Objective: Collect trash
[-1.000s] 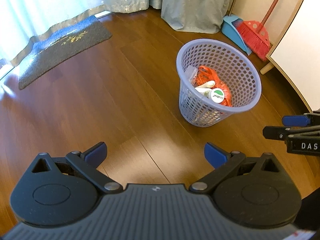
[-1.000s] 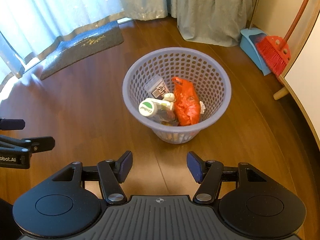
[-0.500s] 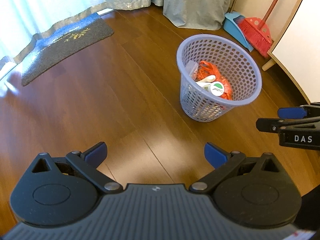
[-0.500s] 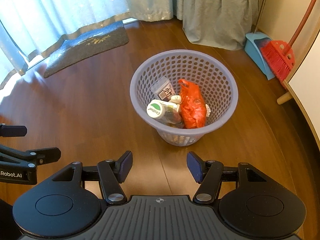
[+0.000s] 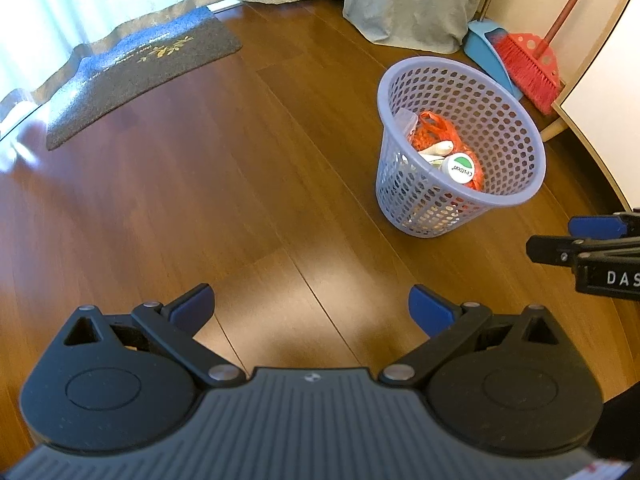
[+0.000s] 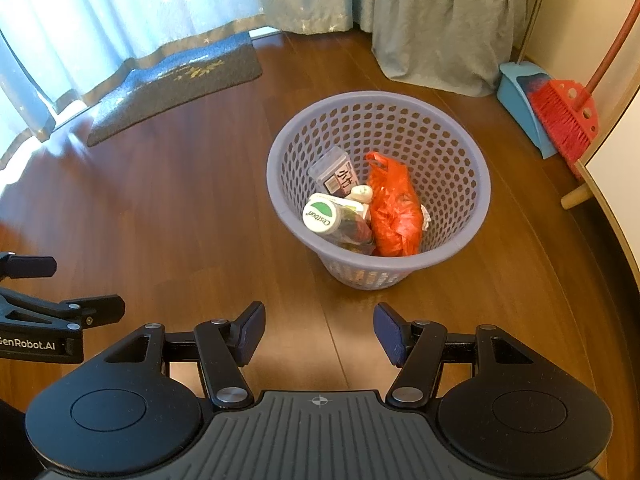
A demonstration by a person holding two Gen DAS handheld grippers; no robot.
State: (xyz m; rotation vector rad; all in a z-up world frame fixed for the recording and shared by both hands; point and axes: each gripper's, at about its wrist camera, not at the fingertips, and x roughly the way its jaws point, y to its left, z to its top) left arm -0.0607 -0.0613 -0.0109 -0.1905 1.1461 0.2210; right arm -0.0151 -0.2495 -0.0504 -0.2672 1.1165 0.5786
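Wooden floor (image 6: 168,208) looks bare; the trash, orange bag (image 6: 394,212) included, sits in the basket (image 6: 476,184). Both my tongs, left tongs (image 5: 311,307) and right tongs (image 6: 319,334), gape empty, so little remains.

Left tongs (image 5: 311,307) spread wide and empty, right tongs (image 6: 319,334) also parted, empty, both angled steeply downward

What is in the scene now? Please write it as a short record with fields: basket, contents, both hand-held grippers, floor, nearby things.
basket: lilac perforated basket, upright on the floor
contents: orange plastic bag, bottle with green-white cap, small clear box
left hand-held gripper: open, nothing between the fingers
right hand-held gripper: open, nothing between the fingers
floor: brown wood floor, no loose trash visible
nearby things: dark doormat by the curtain; red broom and blue dustpan against the wall
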